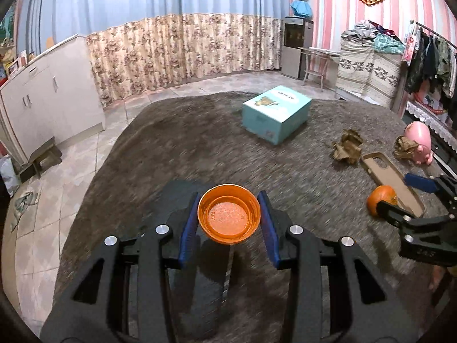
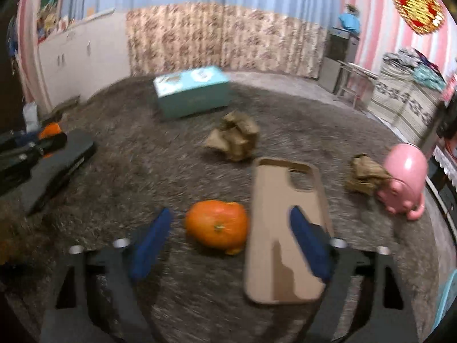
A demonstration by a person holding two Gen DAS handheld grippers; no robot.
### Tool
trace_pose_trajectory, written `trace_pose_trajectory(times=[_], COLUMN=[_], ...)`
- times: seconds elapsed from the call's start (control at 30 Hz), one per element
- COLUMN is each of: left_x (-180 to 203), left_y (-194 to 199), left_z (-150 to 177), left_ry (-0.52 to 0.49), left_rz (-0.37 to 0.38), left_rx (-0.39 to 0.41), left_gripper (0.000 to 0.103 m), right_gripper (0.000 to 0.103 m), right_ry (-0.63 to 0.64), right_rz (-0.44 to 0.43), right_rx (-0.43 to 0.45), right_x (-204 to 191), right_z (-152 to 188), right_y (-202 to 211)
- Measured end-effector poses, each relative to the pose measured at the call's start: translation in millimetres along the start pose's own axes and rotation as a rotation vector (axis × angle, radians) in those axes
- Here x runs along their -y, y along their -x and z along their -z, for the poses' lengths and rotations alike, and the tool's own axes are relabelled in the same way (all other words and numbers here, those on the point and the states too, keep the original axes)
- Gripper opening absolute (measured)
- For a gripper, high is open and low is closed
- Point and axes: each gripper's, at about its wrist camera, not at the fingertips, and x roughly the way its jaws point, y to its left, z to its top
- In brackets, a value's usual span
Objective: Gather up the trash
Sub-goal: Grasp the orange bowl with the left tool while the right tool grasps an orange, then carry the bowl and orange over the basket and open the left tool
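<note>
My left gripper (image 1: 229, 228) is shut on a small orange plastic cup (image 1: 230, 218), one blue pad on each side of its rim, held above the shaggy grey-brown cover (image 1: 200, 148). In the right wrist view my right gripper (image 2: 231, 245) stands open over an orange fruit (image 2: 217, 230). The fruit lies between its blue fingers (image 2: 154, 243) without touching them. The right-hand finger hangs over a tan phone case (image 2: 274, 280). Two crumpled brown paper wads (image 2: 234, 137) (image 2: 365, 174) lie farther back. In the same view, the left gripper (image 2: 28, 148) with the cup (image 2: 50, 130) shows at the left edge.
A teal cardboard box (image 2: 191, 91) stands at the back of the cover. A pink pig toy (image 2: 402, 177) sits at the right beside one wad. A flat black object (image 2: 57, 165) lies under the left gripper. Tiled floor, a white cabinet (image 1: 51, 100) and curtains lie beyond.
</note>
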Motion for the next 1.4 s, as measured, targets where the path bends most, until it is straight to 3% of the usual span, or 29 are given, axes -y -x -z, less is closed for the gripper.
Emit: trace_pose_trajectory(times=[0.03, 0.07, 0.2, 0.4, 0.6, 0.93, 1.1, 1.4], left_x=[-5, -6, -11, 7, 55, 160, 214, 330], left_y=[0, 0, 2, 19, 38, 74, 85, 95], left_z=[2, 2, 1, -7, -16, -29, -30, -25], left_ry=[0.002, 0.006, 0.017, -0.005, -0.045, -0.121, -0.182, -0.261], left_rz=[-0.004, -0.006, -0.01, 0.019, 0.095, 0.253, 0.319, 0.455], left_rx=[-0.002, -0.005, -0.012, 0.027, 0.067, 0.14, 0.18, 0.149], left_gripper=[0.039, 0.039, 0.039, 0.039, 0.039, 0.039, 0.039, 0.039], right_gripper=[0.055, 0.048, 0.038, 0.037, 0.037, 0.037, 0.037, 0.037], right_ry=[0.022, 0.046, 0.048, -0.012, -0.131, -0.358, -0.425, -0.566], right_rz=[-0.002, 0.014, 0.021, 0.053, 0.139, 0.356, 0.451, 0.59], right_rx=[-0.022, -0.032, 0.01, 0.082, 0.127, 0.214, 0.238, 0.222], right_x=[-6, -12, -13, 20, 85, 196, 233, 300], right_z=[1, 2, -1, -1, 22, 92, 118, 170], right_y=[-6, -10, 3, 50, 109, 198, 224, 246])
